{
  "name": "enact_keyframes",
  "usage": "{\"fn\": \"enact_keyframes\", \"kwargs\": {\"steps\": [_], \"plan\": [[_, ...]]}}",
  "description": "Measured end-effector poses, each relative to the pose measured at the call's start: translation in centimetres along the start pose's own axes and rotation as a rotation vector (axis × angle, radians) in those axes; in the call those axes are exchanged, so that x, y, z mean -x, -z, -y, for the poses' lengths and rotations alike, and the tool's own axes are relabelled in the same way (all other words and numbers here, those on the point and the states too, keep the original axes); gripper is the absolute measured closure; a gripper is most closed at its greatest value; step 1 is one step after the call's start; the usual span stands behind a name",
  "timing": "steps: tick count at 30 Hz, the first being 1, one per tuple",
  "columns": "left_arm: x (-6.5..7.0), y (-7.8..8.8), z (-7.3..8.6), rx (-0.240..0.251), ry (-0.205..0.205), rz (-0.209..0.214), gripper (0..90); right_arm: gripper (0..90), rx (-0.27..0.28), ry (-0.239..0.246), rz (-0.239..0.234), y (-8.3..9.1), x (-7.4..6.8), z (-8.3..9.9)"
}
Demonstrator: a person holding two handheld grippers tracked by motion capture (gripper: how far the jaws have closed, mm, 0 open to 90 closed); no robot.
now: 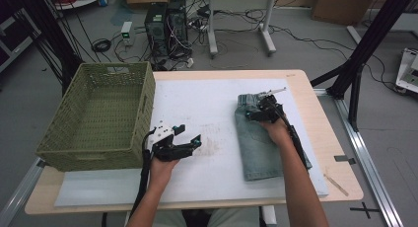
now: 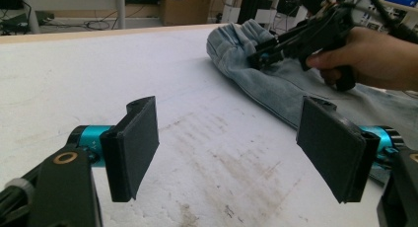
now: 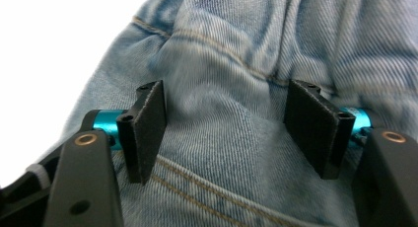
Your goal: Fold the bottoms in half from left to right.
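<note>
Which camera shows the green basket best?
The high view: the green basket sits whole at the table's left edge, its inside open to sight. The two gripper views look toward the jeans and white mat instead.

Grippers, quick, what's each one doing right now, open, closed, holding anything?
Left gripper: open, holding nothing, above the white mat.
Right gripper: open over the denim shorts, gripping nothing.

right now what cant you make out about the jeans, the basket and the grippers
- Jeans: high view, the right gripper and forearm cover the waistband; whether anything lies underneath is hidden.
- Right gripper view: the denim is blurred; I cannot tell whether the open jaws touch it.
- Basket: high view, the near wall hides the near floor.
- Left gripper: left gripper view, body cut off by the bottom edge.
</note>
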State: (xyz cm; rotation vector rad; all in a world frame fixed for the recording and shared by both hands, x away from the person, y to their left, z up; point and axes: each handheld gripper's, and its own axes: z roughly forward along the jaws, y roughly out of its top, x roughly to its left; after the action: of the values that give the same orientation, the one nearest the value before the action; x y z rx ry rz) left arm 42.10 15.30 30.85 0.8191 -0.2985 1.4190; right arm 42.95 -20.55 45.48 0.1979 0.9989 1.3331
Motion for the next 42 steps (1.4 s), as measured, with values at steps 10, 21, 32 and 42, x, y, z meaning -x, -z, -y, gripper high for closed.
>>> {"fn": "enact_keyframes", "kwargs": {"steps": [10, 21, 32, 42], "plan": [[0.1, -0.1, 0.0, 0.002, -0.002, 0.003, 24.1, 35.4, -0.031, -0.055, 0.058, 0.6, 1.6, 1.3], [0.1, -0.1, -0.1, 0.003, -0.003, 0.011, 24.1, 32.6, 0.021, -0.076, 0.016, 1.9, 1.3, 1.8], [0.3, -0.1, -0.1, 0.01, 0.004, 0.018, 24.1, 30.9, -0.013, 0.007, 0.065, 0.7, 0.5, 3.1], [0.6, -0.3, -0.1, 0.009, 0.003, 0.029, 24.1, 30.1, 0.008, -0.011, 0.011, 3.1, -0.7, 4.7]]}}
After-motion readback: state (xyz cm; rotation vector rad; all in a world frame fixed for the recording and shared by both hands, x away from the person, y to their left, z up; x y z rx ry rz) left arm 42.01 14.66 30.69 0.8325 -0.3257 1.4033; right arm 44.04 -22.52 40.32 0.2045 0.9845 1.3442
